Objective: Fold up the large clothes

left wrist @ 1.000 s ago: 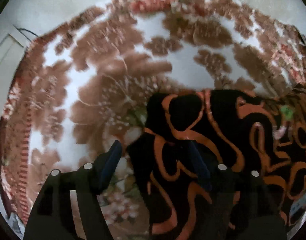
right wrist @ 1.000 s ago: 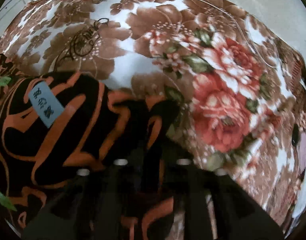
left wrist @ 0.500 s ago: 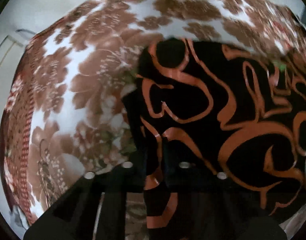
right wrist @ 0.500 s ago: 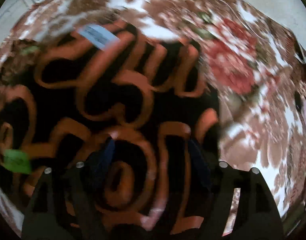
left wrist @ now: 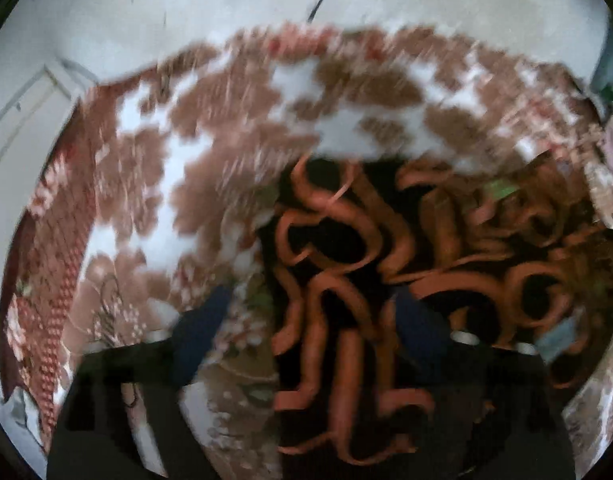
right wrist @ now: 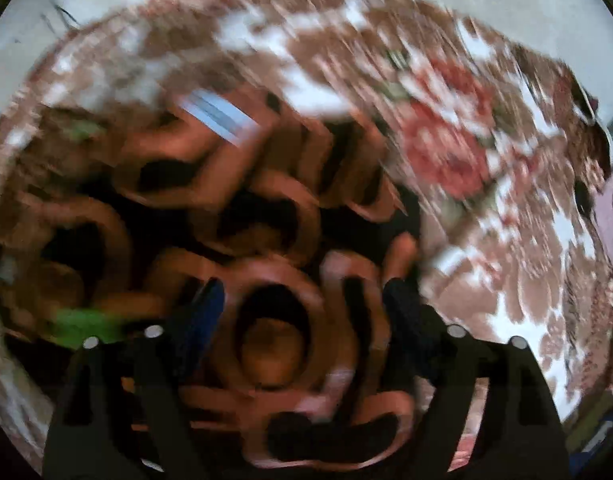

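Garment point(left wrist: 386, 280) — black cloth with orange swirls — lies on a floral blanket point(left wrist: 154, 184) in brown, white and red. Both views are motion-blurred. Left gripper point(left wrist: 314, 312): jaws have just been opening and stand wide apart; the left finger is over the blanket, the right over the garment's edge, nothing pinched. Right gripper point(right wrist: 302, 304): jaws have just been opening too, spread wide above the cloth, pads clear of it. A pale blue label point(right wrist: 218, 116) shows on the garment in the right wrist view; a red rose point(right wrist: 446, 148) is printed on the blanket beside it.
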The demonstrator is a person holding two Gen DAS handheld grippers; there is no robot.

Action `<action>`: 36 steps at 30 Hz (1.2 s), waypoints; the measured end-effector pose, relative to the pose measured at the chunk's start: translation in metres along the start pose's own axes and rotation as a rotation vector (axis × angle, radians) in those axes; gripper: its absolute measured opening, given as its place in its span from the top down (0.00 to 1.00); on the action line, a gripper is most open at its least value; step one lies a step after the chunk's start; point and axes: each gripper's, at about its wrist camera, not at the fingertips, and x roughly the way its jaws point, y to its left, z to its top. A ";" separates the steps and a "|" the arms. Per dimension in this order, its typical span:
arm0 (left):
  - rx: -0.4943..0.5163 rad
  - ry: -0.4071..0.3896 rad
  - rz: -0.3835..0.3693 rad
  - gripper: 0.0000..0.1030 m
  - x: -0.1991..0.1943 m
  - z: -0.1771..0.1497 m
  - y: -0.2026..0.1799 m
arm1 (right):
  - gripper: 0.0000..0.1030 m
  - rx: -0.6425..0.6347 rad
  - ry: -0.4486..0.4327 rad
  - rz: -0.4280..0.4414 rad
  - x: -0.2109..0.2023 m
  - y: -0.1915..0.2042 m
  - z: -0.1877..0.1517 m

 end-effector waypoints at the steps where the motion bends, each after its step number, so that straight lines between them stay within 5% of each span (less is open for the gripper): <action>1: 0.004 -0.028 -0.024 0.11 -0.009 0.000 -0.014 | 0.12 -0.001 -0.032 0.034 -0.010 0.016 0.004; 6: -0.042 -0.106 -0.068 0.05 -0.008 -0.004 -0.082 | 0.05 0.040 -0.107 0.147 -0.015 0.080 0.028; 8: -0.062 -0.100 0.008 0.05 0.010 -0.009 -0.111 | 0.05 0.078 -0.057 0.101 0.003 0.093 0.037; 14: 0.048 -0.042 0.040 0.05 0.064 -0.027 -0.143 | 0.05 0.055 0.037 -0.045 0.063 0.102 0.035; 16: 0.057 -0.014 0.058 0.04 0.079 -0.037 -0.130 | 0.05 0.080 0.043 0.021 0.074 0.089 0.025; 23: 0.066 -0.028 0.044 0.04 0.075 -0.052 -0.089 | 0.05 -0.032 -0.037 0.020 0.054 0.069 0.006; 26: 0.059 -0.022 0.181 0.04 0.071 -0.058 -0.065 | 0.05 -0.108 -0.072 0.002 0.047 0.058 -0.001; 28: 0.021 0.009 0.203 0.04 0.075 -0.063 -0.043 | 0.05 -0.146 -0.091 -0.040 0.044 0.049 -0.006; 32: -0.022 0.046 0.185 0.05 0.067 -0.065 -0.016 | 0.05 -0.149 -0.100 -0.062 0.034 0.021 -0.018; 34: -0.026 0.018 0.186 0.05 0.052 -0.055 -0.021 | 0.05 -0.110 -0.091 -0.096 0.029 0.008 -0.017; 36: -0.066 -0.041 0.110 0.05 0.032 -0.040 -0.033 | 0.05 -0.063 -0.109 -0.061 0.019 -0.003 -0.014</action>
